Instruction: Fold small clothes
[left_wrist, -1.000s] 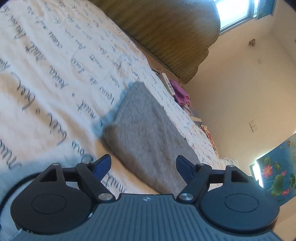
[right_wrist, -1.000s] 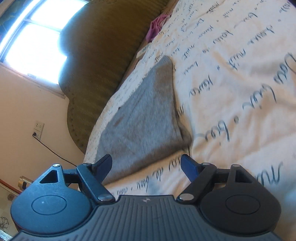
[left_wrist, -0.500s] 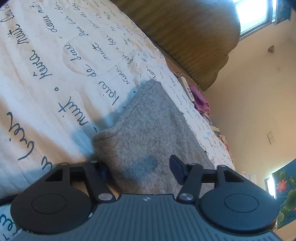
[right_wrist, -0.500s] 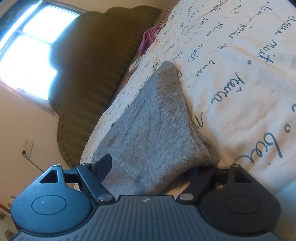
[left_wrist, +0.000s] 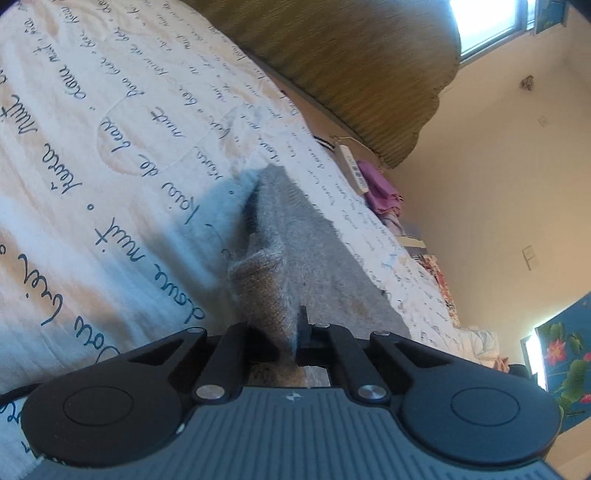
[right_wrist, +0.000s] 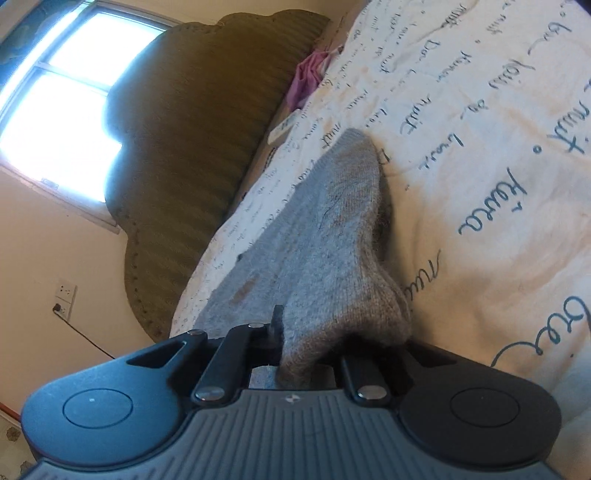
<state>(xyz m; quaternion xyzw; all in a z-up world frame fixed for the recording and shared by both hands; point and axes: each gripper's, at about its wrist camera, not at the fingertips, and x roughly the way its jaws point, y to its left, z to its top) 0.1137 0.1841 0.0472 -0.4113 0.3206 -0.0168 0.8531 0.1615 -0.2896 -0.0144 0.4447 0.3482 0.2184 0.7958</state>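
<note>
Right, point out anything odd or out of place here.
Nothing is spilled or damaged. The grey knit has a small brownish mark on its upper face, seen from the right wrist. Each hand-held gripper, left and right, is shut on a bunched corner.

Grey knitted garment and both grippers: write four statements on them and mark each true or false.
1. The left gripper is shut on the grey knitted garment. True.
2. The right gripper hangs open above the garment. False: it is shut on a bunched corner.
3. The garment lies on a bare wooden table. False: it lies on a white bedspread printed with script.
4. A pink cloth lies at the far edge of the bed. True.
</note>
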